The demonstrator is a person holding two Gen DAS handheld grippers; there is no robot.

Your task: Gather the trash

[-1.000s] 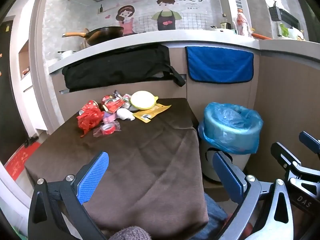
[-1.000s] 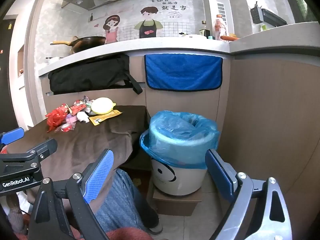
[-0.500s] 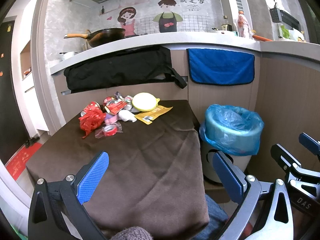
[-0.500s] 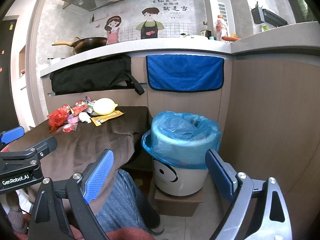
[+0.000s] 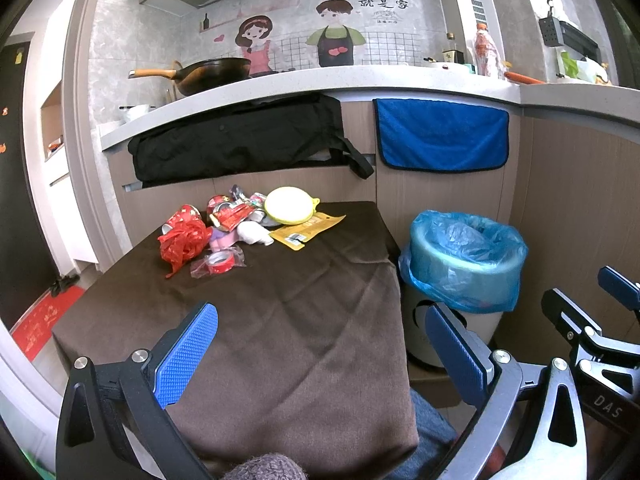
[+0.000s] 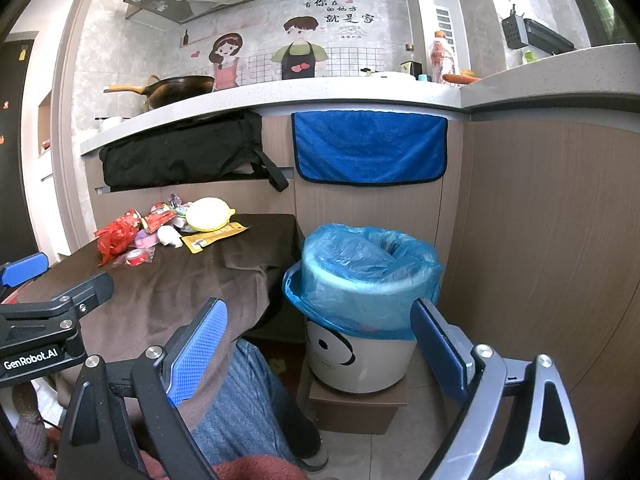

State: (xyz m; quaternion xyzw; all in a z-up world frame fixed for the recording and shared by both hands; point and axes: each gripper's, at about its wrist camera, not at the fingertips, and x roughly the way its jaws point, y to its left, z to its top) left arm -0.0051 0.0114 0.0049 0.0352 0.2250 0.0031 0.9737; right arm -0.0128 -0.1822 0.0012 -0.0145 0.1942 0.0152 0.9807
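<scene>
Lying beyond left gripper (image 5: 320, 354): trash (image 5: 244, 228)

Both wrist views face the counter (image 5: 360, 80); the left looks over the table (image 5: 300, 320), the right probably nearer the bin (image 6: 360, 280).

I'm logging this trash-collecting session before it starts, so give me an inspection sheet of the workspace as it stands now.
Surface: table under a brown tablecloth, wrinkled, near half bare.
Job's things: trash pile at the far left corner: red crumpled wrapper, red tape roll, white wad, yellow round lid, yellow sachet. Trash bin with blue liner stands right of the table on a low box.
Clutter: nothing seen beyond the pile.
Grippers: left gripper open, empty; right gripper open, empty.
Cables: nothing seen.
Surroundings: black bag and blue towel hang under the counter; wok on top.
</scene>
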